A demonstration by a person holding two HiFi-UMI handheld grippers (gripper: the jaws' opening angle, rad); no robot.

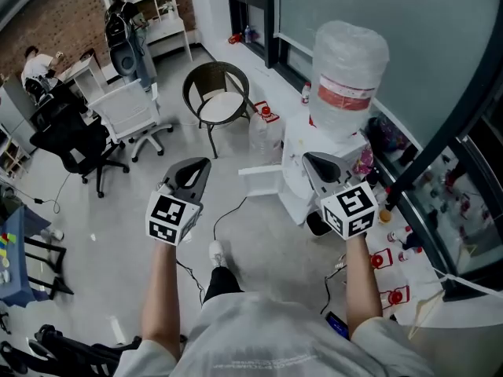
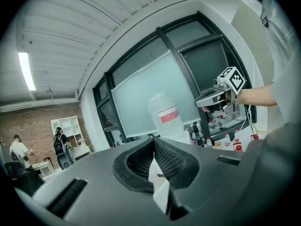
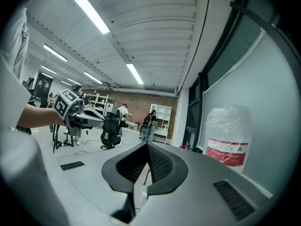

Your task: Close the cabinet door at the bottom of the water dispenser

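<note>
Head view, person standing on a grey floor [image 1: 259,250], one gripper in each hand, arms held forward.

- Water dispenser [image 1: 295,144]: white, at 1 o'clock from the person, against the dark-framed window wall. A water jug [image 1: 347,65] wrapped in clear plastic with a red label band sits inverted on top.
- Cabinet door [image 1: 262,181]: a white panel at the foot of the dispenser, standing open and sticking out from the body toward 9 o'clock.
- Left gripper [image 1: 206,162]: at 11 o'clock from the person, marker cube toward the camera, tips pointing to 1 o'clock. The tips lie just off the door's free edge on its 9 o'clock side, apart from it. In the left gripper view the ribbed pads meet at the tips with nothing between them.
- Right gripper [image 1: 308,157]: at 1 o'clock, its tips overlapping the dispenser body above the door. Contact cannot be told. In the right gripper view the jaws are pressed together at the tips and empty.
- Surroundings: round wicker chair [image 1: 216,96] at 12 o'clock, white office chair [image 1: 130,112] and black office chair [image 1: 75,144] at 10 o'clock. Red-capped bottles [image 1: 393,293] sit on the floor at 3 o'clock. A dark cable [image 1: 224,210] trails on the floor below the door.
</note>
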